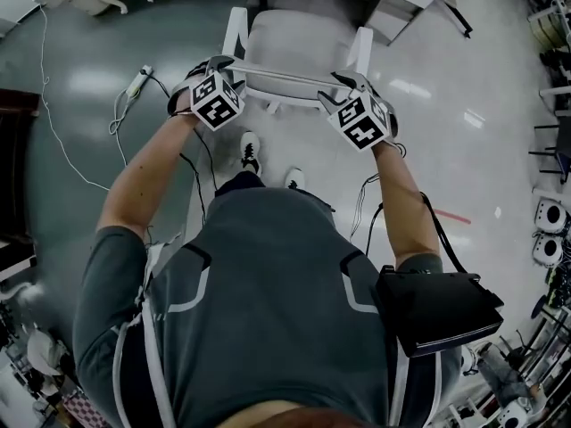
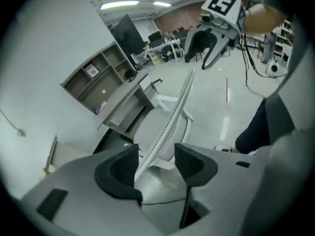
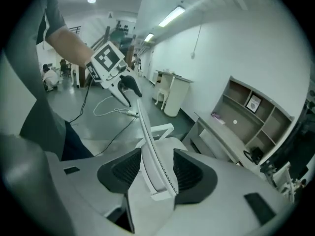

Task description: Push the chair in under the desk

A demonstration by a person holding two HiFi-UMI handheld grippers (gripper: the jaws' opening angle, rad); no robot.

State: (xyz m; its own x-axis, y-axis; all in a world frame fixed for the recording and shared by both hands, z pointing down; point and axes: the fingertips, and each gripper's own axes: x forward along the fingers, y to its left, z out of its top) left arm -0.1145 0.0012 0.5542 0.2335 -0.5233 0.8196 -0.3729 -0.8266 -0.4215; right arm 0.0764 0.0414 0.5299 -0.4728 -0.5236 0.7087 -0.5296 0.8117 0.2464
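In view you have two grippers, the left gripper (image 1: 227, 65) and the right gripper (image 1: 343, 83), each bearing one marker cube (image 1: 218, 101); one chair (image 1: 294, 43) with two armrests (image 1: 234, 29); one desk (image 2: 123, 100); one shelf unit (image 2: 96, 75); two shoes (image 1: 251, 150); one black bag (image 1: 437, 306); one red floor mark (image 1: 455, 218).

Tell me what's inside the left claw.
The chair's backrest top edge stands between the open pads of the left claw, not gripped. The claw's own body covers the edge's near end.

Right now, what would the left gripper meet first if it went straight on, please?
The chair's backrest: its edge stands between the open jaws of the left gripper; beyond it, probably the seat.
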